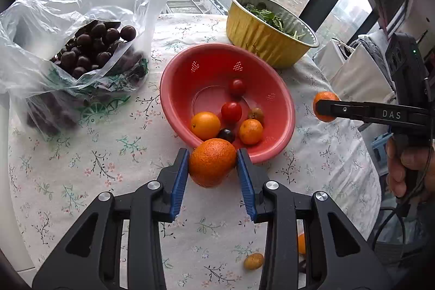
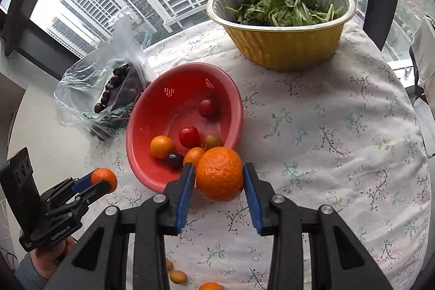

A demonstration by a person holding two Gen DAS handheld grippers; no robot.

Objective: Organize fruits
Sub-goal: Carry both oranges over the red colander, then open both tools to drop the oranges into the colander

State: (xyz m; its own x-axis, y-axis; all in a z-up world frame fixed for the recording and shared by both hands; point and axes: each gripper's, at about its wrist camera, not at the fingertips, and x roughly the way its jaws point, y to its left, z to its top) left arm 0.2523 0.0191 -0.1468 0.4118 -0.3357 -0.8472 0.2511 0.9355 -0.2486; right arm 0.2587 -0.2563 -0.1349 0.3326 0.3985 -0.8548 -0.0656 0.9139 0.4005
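Gripping a dimpled orange (image 1: 212, 162), left tongs (image 1: 212, 162) mirror right tongs (image 2: 218, 173) clutching another orange (image 2: 219, 173).

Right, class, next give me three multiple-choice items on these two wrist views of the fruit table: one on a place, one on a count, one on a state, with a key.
1. The leafy greens sit in:
A. a glass jar
B. the yellow foil bowl
C. a wooden crate

2. How many red tomatoes lie in the red colander?
A. two
B. five
C. none

3. The left claw is:
A. open and empty
B. shut on an orange
C. shut on a spoon

Key:
1 B, the greens fill the ribbed yellow bowl at the back of the table.
2 A, one tomato lies mid-bowl and another further back.
3 B, both blue pads press the orange's sides.
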